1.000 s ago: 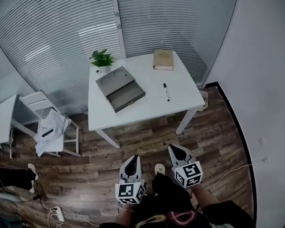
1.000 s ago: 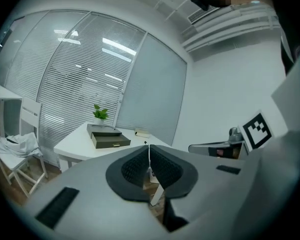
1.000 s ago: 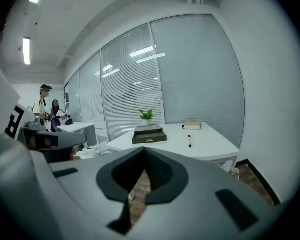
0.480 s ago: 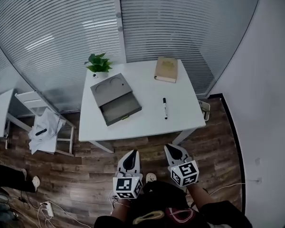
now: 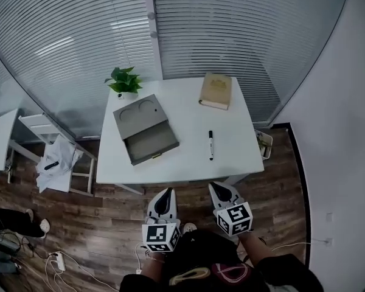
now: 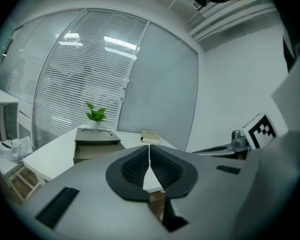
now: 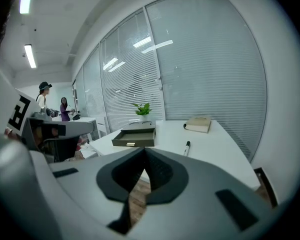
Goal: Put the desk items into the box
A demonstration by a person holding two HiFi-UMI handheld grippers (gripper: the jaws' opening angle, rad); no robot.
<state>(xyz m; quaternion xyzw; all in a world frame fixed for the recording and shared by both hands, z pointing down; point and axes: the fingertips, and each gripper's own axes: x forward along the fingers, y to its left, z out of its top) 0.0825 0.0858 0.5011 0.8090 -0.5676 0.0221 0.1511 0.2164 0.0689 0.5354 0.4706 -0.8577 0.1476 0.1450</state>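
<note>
Since 1 second ago the 2 grippers are standing much closer to the white square table (image 5: 188, 154): before, a wide strip of brown wooden floor (image 5: 109, 218) was lying between them and the table, and now their tips are reaching just short of its near edge. The things on the table are lying in the same places as before.

The left gripper (image 5: 165, 192) is hovering over the floor with its jaws pressed together, and nothing is sitting between them. The right gripper (image 5: 217, 187) is hovering beside it, a little further right, and its jaws are also pressed together and are holding nothing. Each gripper is pointing toward the far side, across the table.

The flat grey box (image 5: 145, 128) is resting on the left half of the table, with its drawer pulled open toward the near side and 2 round hollows showing in its top. The small green plant in a white pot (image 5: 124, 81) is standing at the far left corner, just behind the box. The tan closed book (image 5: 216, 91) is lying on the far right part of the table, well apart from the box. The black-and-white marker pen (image 5: 211, 145) is lying right of the middle, between the book and the near edge and touching neither the book nor the box.

A white chair (image 5: 33, 125) with a pale cloth (image 5: 56, 166) over it is standing left of the table.
</note>
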